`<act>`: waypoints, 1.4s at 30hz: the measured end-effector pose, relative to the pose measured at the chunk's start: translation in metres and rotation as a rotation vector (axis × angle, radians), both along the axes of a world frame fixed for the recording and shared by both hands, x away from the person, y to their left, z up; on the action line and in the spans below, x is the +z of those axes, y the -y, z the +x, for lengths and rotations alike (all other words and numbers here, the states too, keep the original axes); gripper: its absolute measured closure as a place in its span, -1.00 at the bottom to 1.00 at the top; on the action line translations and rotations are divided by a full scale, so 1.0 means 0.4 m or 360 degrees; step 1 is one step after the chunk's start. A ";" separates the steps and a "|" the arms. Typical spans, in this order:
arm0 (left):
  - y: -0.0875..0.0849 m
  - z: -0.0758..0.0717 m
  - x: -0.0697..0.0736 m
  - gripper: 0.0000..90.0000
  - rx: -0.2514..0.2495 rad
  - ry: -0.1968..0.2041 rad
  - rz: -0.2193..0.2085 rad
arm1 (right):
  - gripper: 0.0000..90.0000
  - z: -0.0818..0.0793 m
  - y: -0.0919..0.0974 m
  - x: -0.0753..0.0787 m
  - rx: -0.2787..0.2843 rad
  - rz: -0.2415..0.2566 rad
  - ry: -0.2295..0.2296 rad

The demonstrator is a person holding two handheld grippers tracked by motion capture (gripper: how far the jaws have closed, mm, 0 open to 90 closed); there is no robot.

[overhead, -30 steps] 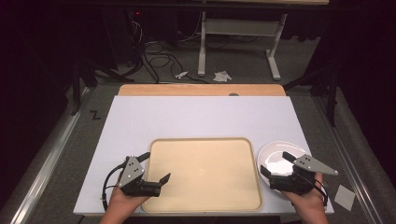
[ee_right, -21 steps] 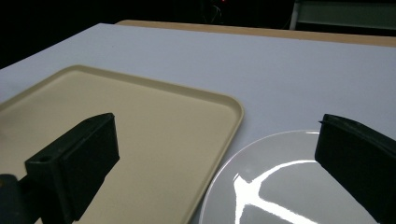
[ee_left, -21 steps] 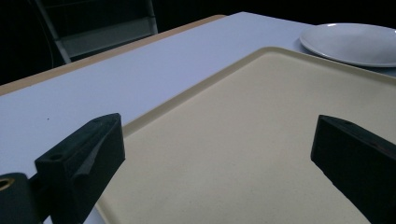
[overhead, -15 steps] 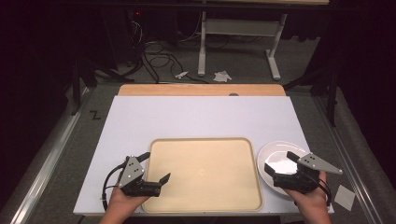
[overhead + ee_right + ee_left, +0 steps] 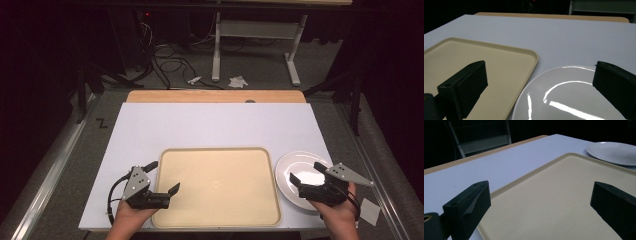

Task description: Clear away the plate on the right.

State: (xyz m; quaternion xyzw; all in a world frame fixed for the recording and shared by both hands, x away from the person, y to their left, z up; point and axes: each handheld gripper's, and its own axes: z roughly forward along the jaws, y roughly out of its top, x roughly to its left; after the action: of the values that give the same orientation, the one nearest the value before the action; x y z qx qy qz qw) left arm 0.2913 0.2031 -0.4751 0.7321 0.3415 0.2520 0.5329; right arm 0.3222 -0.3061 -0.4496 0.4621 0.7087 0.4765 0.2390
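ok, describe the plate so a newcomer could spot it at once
Start at the white table and find the big beige tray near its front edge. The plate lies just right of it, under the open right gripper: round, glossy white, the only dish there.

Left gripper (image 5: 541, 205) has its jaws spread wide apart with nothing between them, sitting low over the near left corner of the tray (image 5: 564, 202). One jaw hangs over the tray's rim, the other's over the tray itself. Tray is beige and bare. White plate (image 5: 614, 152) sits just past its far edge on the table (image 5: 506, 162), background's dark.
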 end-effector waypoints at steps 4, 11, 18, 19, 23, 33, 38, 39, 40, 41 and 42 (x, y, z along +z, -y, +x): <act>-0.003 0.001 0.002 -0.92 0.0005 0.0010 -0.0014 | -0.99 -0.002 0.011 0.002 -0.0022 0.0013 -0.0002; -0.008 0.007 0.005 -0.92 0.0027 0.0015 -0.0029 | -0.99 -0.008 0.037 0.002 -0.0059 0.0023 -0.0004; -0.016 0.022 0.007 -0.91 0.0079 0.0011 -0.0047 | -0.99 -0.018 0.074 0.000 -0.0111 0.0074 -0.0026; -0.018 0.026 0.006 -0.91 0.0079 0.0007 -0.0051 | -0.99 -0.019 0.080 0.000 -0.0124 0.0081 -0.0028; -0.017 0.033 0.005 -0.91 0.0083 0.0001 -0.0052 | -0.97 -0.025 0.098 0.000 -0.0155 0.0104 -0.0032; -0.009 0.045 0.008 -0.91 0.0083 0.0024 -0.0051 | -0.95 -0.041 0.155 -0.005 -0.0247 0.0162 -0.0074; -0.006 0.045 0.010 -0.91 0.0073 0.0035 -0.0054 | -0.94 -0.044 0.181 -0.008 -0.0295 0.0220 -0.0110; -0.005 0.046 0.010 -0.91 0.0074 0.0034 -0.0055 | -0.93 -0.045 0.186 -0.008 -0.0306 0.0236 -0.0118; -0.005 0.047 0.010 -0.91 0.0074 0.0033 -0.0054 | -0.93 -0.045 0.193 -0.009 -0.0312 0.0251 -0.0129; -0.004 0.048 0.009 -0.91 0.0073 0.0032 -0.0055 | -0.93 -0.046 0.197 -0.010 -0.0322 0.0271 -0.0145; -0.003 0.049 0.009 -0.91 0.0073 0.0032 -0.0056 | -0.93 -0.046 0.202 -0.011 -0.0330 0.0290 -0.0154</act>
State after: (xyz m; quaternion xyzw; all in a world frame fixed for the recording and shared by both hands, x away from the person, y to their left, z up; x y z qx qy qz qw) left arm 0.3109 0.2045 -0.4714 0.7120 0.3572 0.2656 0.5430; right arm 0.3036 -0.3868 -0.4539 0.5750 0.6217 0.4888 0.2096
